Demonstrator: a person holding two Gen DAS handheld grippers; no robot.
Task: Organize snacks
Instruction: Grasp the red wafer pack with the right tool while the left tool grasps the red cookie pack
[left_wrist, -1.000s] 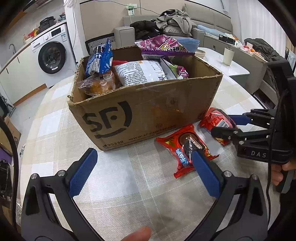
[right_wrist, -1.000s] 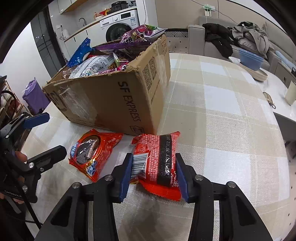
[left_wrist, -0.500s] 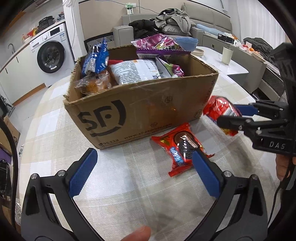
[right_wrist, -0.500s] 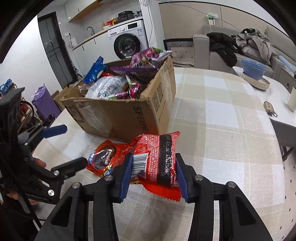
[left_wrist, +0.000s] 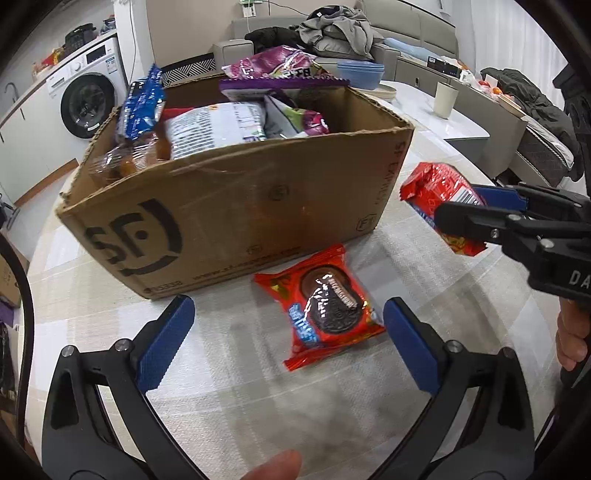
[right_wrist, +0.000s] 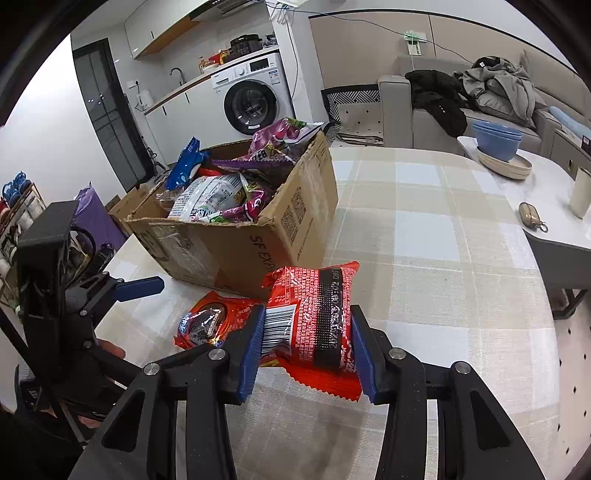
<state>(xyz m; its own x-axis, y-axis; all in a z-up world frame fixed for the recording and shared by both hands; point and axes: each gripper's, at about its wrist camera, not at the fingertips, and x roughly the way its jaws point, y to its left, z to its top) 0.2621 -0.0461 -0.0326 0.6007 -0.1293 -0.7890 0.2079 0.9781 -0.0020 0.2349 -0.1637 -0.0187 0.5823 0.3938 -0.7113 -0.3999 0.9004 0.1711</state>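
Note:
My right gripper (right_wrist: 306, 347) is shut on a red snack pack (right_wrist: 314, 314) and holds it above the table, right of the box; the pack also shows in the left wrist view (left_wrist: 436, 192). A cardboard box (left_wrist: 229, 206) full of snack bags stands on the checked table; it also shows in the right wrist view (right_wrist: 258, 240). A red cookie pack (left_wrist: 325, 306) lies flat in front of the box, and shows in the right wrist view (right_wrist: 210, 321). My left gripper (left_wrist: 288, 343) is open and empty, just above and around the near end of the cookie pack.
A white side table (right_wrist: 546, 192) at the right holds blue bowls (right_wrist: 496, 138), a cup (right_wrist: 581, 192) and a small pouch (right_wrist: 530, 216). A sofa with clothes (right_wrist: 491, 92) and a washing machine (right_wrist: 251, 103) stand behind. The checked tablecloth (right_wrist: 443, 258) stretches right of the box.
My right gripper has lifted the red snack pack off the table, higher beside the box. My left gripper has moved closer over the cookie pack, still open.

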